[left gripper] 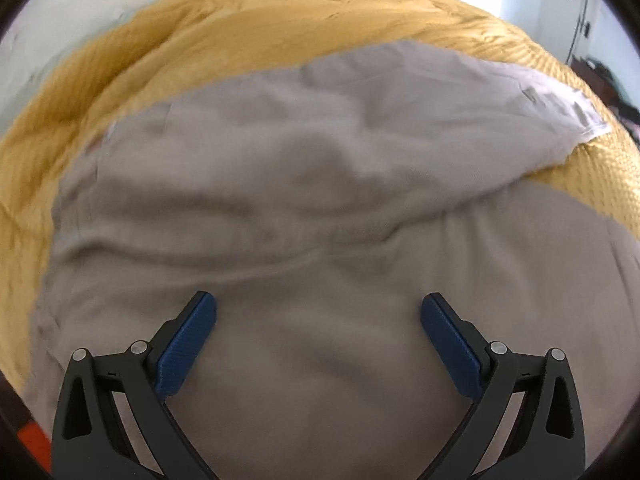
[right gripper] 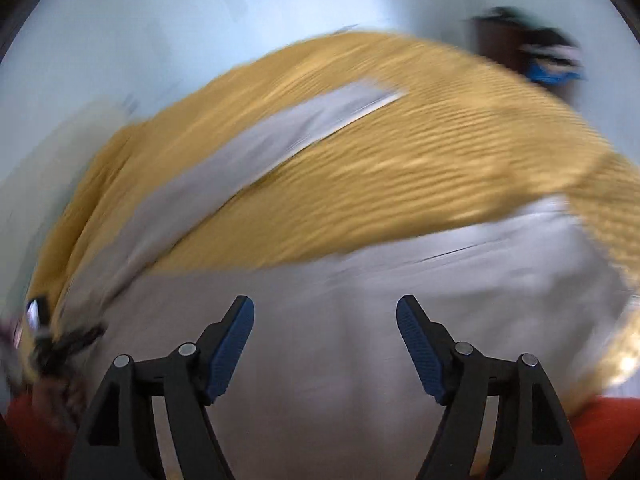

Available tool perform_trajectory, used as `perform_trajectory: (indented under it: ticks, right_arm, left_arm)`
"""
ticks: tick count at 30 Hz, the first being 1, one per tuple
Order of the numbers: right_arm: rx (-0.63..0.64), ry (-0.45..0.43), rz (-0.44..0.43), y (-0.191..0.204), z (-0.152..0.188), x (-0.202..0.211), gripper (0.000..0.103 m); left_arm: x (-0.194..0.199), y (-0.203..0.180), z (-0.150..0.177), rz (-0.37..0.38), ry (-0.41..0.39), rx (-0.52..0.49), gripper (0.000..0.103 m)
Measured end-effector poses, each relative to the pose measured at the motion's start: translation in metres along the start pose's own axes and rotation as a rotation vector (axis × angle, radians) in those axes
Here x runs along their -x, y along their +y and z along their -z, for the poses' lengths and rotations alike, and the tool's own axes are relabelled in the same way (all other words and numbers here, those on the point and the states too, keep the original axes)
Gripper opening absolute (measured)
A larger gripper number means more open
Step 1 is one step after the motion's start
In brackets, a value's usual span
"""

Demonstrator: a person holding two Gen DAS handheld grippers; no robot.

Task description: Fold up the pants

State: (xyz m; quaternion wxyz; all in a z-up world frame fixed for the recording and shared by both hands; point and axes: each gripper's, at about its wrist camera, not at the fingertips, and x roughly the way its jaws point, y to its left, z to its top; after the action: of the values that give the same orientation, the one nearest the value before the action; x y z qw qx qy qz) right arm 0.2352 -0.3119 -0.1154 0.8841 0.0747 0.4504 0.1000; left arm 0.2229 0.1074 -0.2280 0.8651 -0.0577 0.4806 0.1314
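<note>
Beige-grey pants [left gripper: 280, 184] lie spread on a mustard yellow bedspread [left gripper: 280, 24]. One leg runs to the far right, ending in a hem [left gripper: 580, 116]. My left gripper [left gripper: 319, 304] hovers open and empty over the wide part of the pants. In the blurred right wrist view the pants [right gripper: 400, 312] fill the lower half, and one leg [right gripper: 248, 152] stretches away to the upper middle. My right gripper [right gripper: 325, 308] is open and empty above the cloth.
The yellow bedspread [right gripper: 440, 152] covers the bed around the pants. White walls stand behind. A dark piece of furniture with clutter [right gripper: 532, 52] stands at the far right. An orange strip [right gripper: 608, 420] shows at the near bed edge.
</note>
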Motion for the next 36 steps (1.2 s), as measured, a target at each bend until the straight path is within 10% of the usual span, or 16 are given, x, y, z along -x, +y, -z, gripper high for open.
perform_trajectory:
  ticks: [7,19,36]
  right_arm:
    - [0.133,0.138,0.022,0.026,0.027,-0.063,0.074]
    - [0.17,0.117,-0.018,0.018,0.033,-0.084,0.102]
    - [0.179,0.114,-0.013,0.018,0.033,-0.086,0.103]
  left_arm:
    - [-0.005,-0.01,0.011,-0.044,-0.07,-0.05,0.103]
    - [0.005,-0.008,0.025,-0.041,-0.08,-0.05,0.102]
    - [0.005,-0.01,0.025,-0.051,-0.081,-0.051,0.102]
